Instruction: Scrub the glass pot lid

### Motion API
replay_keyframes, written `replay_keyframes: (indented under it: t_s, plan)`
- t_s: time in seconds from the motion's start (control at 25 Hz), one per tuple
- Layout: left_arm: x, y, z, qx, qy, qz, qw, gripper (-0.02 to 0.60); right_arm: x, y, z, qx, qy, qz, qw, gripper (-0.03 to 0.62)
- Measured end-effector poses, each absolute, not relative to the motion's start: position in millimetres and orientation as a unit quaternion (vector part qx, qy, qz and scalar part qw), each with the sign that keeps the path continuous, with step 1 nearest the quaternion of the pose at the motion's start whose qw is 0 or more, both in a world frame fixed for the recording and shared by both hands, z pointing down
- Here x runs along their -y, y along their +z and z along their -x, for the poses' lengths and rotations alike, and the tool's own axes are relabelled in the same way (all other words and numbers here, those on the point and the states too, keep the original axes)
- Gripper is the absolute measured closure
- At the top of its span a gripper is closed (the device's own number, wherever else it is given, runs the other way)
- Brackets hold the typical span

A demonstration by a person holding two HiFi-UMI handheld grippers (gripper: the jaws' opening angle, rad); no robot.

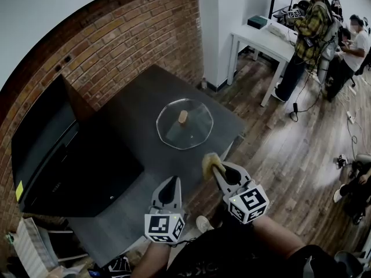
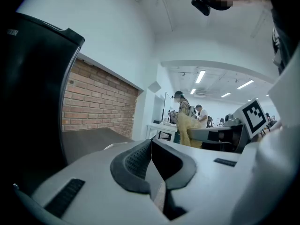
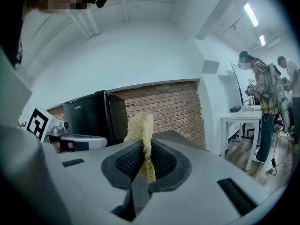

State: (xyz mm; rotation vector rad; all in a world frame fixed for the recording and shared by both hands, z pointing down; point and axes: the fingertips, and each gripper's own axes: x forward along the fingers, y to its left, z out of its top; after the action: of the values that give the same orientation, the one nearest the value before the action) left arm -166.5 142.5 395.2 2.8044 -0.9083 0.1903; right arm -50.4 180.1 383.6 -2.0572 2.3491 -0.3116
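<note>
Head view: lid (image 1: pixel 196 131) on dark table (image 1: pixel 136 97); right hand-held gripper (image 1: pixel 218 170) clamps scrubber (image 1: pixel 209 161), left hand-held gripper (image 1: pixel 171 183) closed.

Left gripper (image 1: pixel 172 181) is hovering low, jaws meeting on nothing; right gripper (image 1: pixel 217 171) is pinching a yellow scrubber (image 1: pixel 209 163), both pointing forward.

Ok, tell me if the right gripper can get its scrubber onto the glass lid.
Probably yes: the lid lies on the table ahead of the right gripper's scrubber, nothing between them.
</note>
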Motion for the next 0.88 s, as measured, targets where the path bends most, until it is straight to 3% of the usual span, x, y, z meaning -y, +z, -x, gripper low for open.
replay_keyframes:
  t_s: [0.88]
  plan:
    - [-131.0,398.6,120.3,0.335,0.082,-0.934,0.091,0.546,-155.7,384.2,4.0,-0.777,-0.107,0.621,0.0,0.546]
